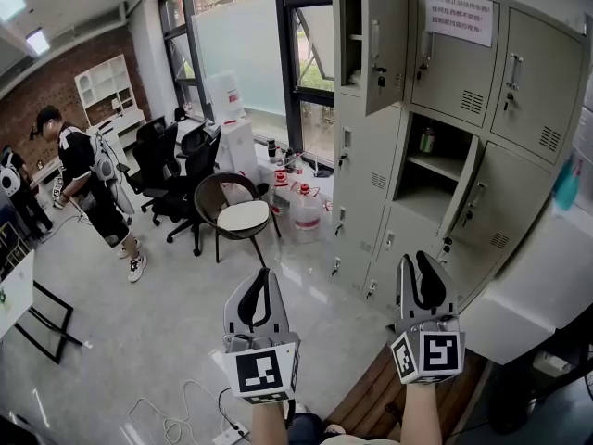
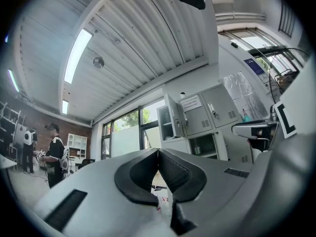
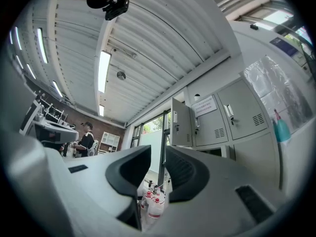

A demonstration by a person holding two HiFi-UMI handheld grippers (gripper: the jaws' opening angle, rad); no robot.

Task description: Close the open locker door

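A tall bank of light grey metal lockers [image 1: 366, 170] stands against the wall beside the window, and two of its doors stand open. The grey metal door of the top left locker [image 1: 386, 43] is upright and swung wide out from the front, with a slim vertical handle and a lock on it; the compartment [image 1: 350, 26] it uncovers lies just to its left, a shelf across it. The same door shows in the right gripper view [image 3: 181, 117]. In the middle row, a second grey door [image 1: 463, 200] is swung outward and seen almost edge-on, at the right side of its own open compartment [image 1: 428, 170]
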